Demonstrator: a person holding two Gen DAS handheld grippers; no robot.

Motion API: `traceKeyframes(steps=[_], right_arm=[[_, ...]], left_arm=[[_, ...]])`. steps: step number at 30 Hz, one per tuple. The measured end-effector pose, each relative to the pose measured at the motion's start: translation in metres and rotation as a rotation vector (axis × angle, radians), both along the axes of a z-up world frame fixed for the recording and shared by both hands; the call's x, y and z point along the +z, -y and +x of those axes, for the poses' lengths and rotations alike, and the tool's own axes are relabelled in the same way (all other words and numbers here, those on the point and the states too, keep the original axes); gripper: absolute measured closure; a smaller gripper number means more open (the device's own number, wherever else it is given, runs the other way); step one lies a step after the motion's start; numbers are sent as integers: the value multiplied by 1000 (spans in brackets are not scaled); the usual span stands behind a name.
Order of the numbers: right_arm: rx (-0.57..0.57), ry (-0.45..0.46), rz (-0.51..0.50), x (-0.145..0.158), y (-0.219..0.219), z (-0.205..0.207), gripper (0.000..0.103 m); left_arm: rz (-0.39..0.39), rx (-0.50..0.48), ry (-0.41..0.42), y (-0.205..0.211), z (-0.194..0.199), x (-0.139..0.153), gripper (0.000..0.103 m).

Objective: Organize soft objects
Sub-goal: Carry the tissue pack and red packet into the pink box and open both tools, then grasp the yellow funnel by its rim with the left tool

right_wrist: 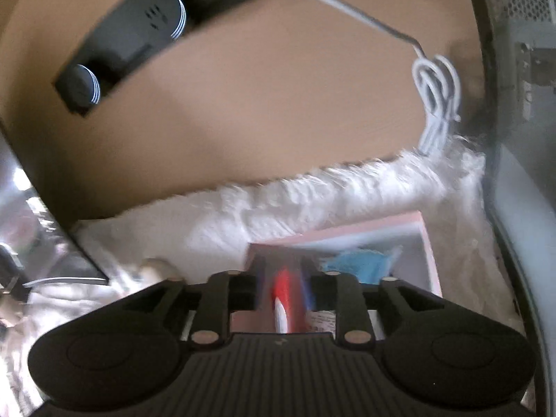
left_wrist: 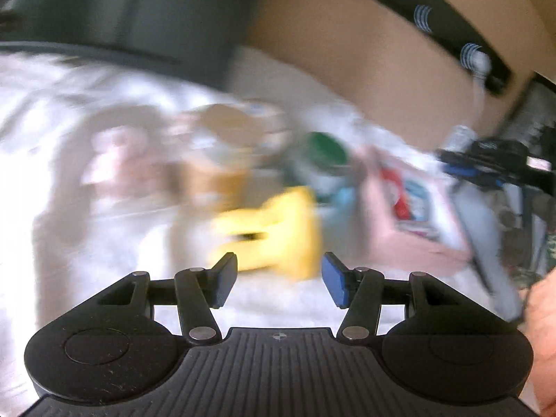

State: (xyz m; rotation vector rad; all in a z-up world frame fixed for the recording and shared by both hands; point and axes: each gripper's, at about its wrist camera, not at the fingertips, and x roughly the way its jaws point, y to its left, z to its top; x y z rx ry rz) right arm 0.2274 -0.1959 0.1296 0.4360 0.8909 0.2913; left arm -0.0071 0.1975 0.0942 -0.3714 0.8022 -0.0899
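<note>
The left wrist view is smeared by motion. My left gripper (left_wrist: 279, 278) is open with nothing between its fingers. Just beyond its tips a yellow soft thing (left_wrist: 278, 229) lies on the white fluffy cover (left_wrist: 104, 243). To its right stands a pink box (left_wrist: 410, 239). In the right wrist view my right gripper (right_wrist: 283, 278) hangs over that pink box (right_wrist: 429, 243). A red and white item (right_wrist: 283, 295) sits between its blurred fingers with a small gap on each side. A blue soft piece (right_wrist: 361, 264) lies inside the box.
A tan blurred object (left_wrist: 222, 160), a pinkish one (left_wrist: 114, 160) and a green-topped one (left_wrist: 323, 149) lie behind the yellow thing. A brown panel (right_wrist: 278, 104) with a black power strip (right_wrist: 139, 34) and a white cable (right_wrist: 434, 83) rises behind. A hand (left_wrist: 542, 347) shows at the right edge.
</note>
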Motion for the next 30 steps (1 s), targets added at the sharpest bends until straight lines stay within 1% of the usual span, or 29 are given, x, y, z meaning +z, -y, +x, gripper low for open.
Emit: traceKeyframes(steps=[3,4,6,8,11,14,18,22,25,27,30], right_arm=[[-8,-16,-17,-6,-5,-15,73],[-2,-14,-47,-6,-8,-22,72],[22,22,-142,-5,-18,-41,67],[51,73,-238,-1,-32,-61,52],[93,148,-319,6,-56,-91,40],[139,164,-329,9,-78,-115,38],[208,142,-323,7,-106,-140,36],[221,110,-323,-2,-124,-157,35],[212,89,-318,-4,-128,-169,30],[229,87,-331,-5,-129,-174,30],[265,102,-420,-8,-132,-180,30]], left_arm=[[44,82,-19,-26,-15,-5,45],[62,104,-24,-34,-18,-8,45],[95,152,-26,-45,-21,-10,45],[108,185,-10,-57,-23,-11,45],[124,187,21,-67,-15,-8,45],[144,167,54,-72,-7,-3,45],[140,137,75,-77,11,-3,45],[127,136,68,-83,29,-12,45],[107,131,76,-84,39,-15,45],[81,72,92,-77,43,-15,45],[31,-86,121,-54,42,-11,45]])
